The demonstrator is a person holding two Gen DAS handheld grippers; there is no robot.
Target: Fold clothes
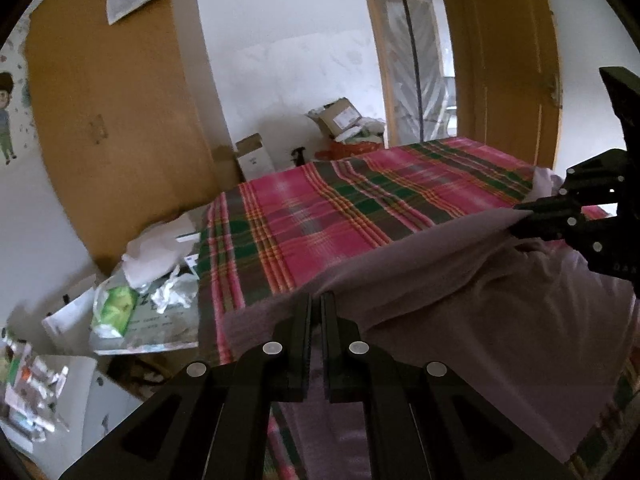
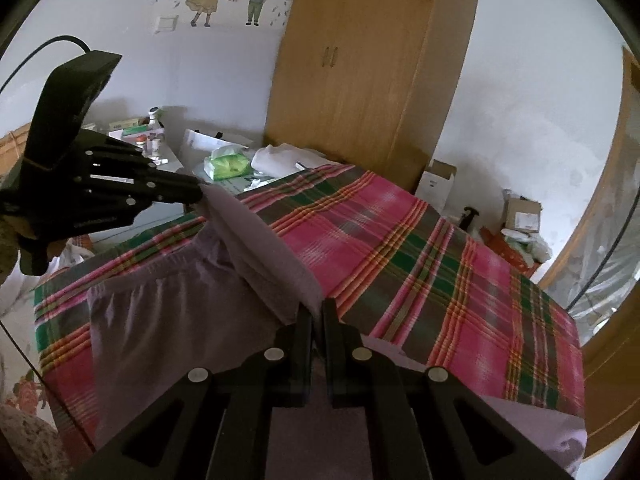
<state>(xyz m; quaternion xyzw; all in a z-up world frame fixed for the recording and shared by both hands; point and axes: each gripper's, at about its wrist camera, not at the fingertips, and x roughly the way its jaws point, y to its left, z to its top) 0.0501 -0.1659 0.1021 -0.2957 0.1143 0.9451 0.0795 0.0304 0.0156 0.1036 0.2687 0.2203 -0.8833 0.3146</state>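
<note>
Garment: pale lilac clothing (image 2: 168,320), lower half of both views, lying on the plaid bed cover (image 2: 400,248); gathered waistband visible at left centre of the right wrist view.
Left claw: (image 1: 318,304) fingers closed on the garment's edge, bottom centre of its own view; also seen at left centre of the right wrist view, pinching a raised corner (image 2: 200,194).
Right claw: (image 2: 317,312) fingers closed on the same edge, bottom centre of its own view; appears at the right of the left wrist view (image 1: 524,212).
Held edge: stretched taut and lifted between the two claws.
Open room: bare plaid cover beyond the garment, up to the far bed edge.
Surroundings: wooden wardrobe (image 2: 372,72) behind; cluttered bedside surface (image 1: 132,304), boxes (image 2: 520,212) on floor.
</note>
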